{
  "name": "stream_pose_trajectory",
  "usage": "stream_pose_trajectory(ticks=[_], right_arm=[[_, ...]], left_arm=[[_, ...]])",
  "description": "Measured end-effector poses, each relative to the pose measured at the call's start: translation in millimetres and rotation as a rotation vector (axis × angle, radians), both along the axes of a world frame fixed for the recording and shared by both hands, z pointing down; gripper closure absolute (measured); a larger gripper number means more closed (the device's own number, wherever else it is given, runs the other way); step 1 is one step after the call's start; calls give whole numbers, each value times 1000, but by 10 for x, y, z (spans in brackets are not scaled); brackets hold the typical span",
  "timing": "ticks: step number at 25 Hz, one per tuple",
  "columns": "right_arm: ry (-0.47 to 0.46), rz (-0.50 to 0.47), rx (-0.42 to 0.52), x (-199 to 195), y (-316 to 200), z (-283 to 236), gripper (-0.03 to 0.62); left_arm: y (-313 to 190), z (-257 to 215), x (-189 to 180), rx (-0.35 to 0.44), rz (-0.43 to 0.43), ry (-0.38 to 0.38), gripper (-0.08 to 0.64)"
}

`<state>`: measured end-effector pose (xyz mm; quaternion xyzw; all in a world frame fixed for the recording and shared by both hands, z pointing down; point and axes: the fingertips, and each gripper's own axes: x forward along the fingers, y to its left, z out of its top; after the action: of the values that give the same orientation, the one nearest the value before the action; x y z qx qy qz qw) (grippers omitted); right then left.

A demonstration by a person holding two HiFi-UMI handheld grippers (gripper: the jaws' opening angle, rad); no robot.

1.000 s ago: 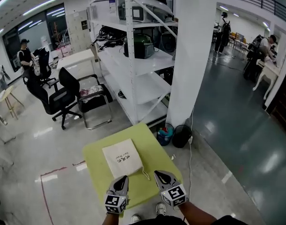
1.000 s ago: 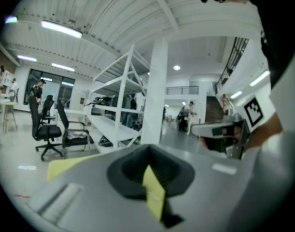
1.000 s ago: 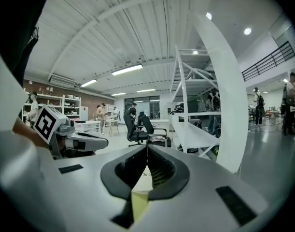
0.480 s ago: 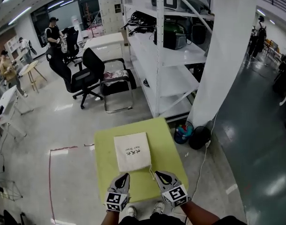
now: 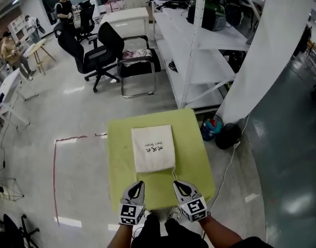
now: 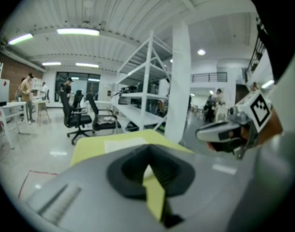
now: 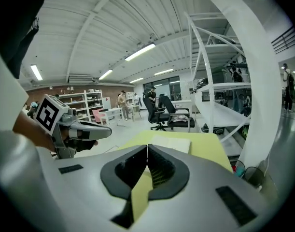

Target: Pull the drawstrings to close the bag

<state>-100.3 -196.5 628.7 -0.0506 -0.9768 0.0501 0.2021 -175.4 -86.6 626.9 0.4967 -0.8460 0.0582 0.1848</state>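
Observation:
A flat cream drawstring bag [image 5: 153, 148] with small dark print lies on the yellow-green table [image 5: 119, 159]. A thin drawstring [image 5: 174, 174] trails from its near right corner. My left gripper [image 5: 139, 184] hovers at the table's near edge, just short of the bag's near left corner, jaws shut and empty. Beside it my right gripper [image 5: 176, 184] is close to the string's end, also shut and holding nothing. The bag [image 7: 172, 142] lies ahead of the closed jaws in the right gripper view, and the bag [image 6: 124, 143] shows pale beyond them in the left gripper view.
White metal shelving [image 5: 199, 40] and a white pillar [image 5: 274, 61] stand behind the table. A black bin [image 5: 229, 137] and a cable lie at the table's right. Office chairs [image 5: 98, 53] and people stand far left. Red tape [image 5: 56, 169] marks the floor.
The head view has tilted further down, so the table and bag now sit higher and more central. Both grippers have sunk toward the table's near edge, staying shut.

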Motion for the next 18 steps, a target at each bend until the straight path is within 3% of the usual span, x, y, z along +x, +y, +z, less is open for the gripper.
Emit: stream_pose_trajectory(ticks=[8, 18], right_arm=[[68, 64, -18, -32, -78, 465, 588], [276, 83, 14, 269, -60, 1257, 584]], left_arm=[[126, 532, -96, -30, -34, 60, 561], [502, 1265, 104, -187, -134, 186, 561]])
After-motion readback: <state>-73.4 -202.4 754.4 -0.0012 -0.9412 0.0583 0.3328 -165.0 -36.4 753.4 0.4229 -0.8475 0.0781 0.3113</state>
